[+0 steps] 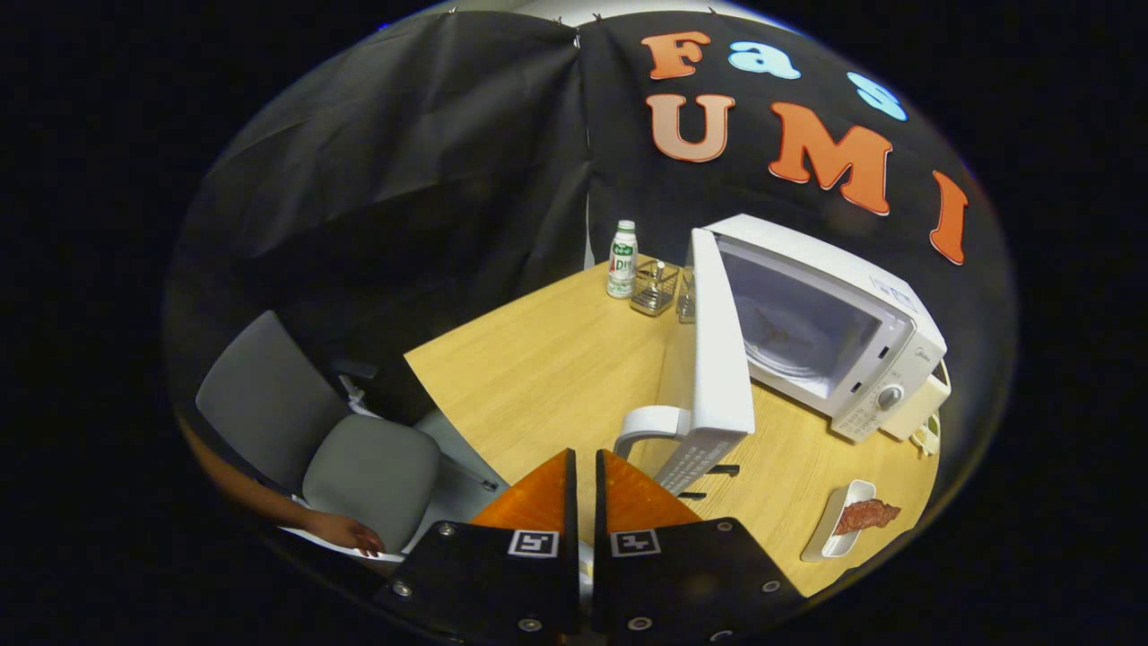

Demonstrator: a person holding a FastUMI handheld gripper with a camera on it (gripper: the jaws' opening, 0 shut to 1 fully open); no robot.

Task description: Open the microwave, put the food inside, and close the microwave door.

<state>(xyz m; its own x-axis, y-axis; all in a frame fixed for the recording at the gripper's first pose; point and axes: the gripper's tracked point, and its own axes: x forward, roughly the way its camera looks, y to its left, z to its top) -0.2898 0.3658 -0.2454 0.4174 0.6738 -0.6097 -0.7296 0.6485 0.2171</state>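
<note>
My gripper [583,475] was nearly closed, empty, near the open microwave door [717,359]. The meat [865,515] overhung its dish [839,520] at right; a careless grasp risked dropping it.

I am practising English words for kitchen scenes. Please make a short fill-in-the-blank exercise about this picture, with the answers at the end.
1. The door of the white box-shaped microwave is ___.
2. The reddish food lies on a small white ___.
3. The tongs are nearly closed and hold ___.
4. The white plastic bottle stands beside a small ___ basket.

Answers: open; dish; nothing; wire
</note>
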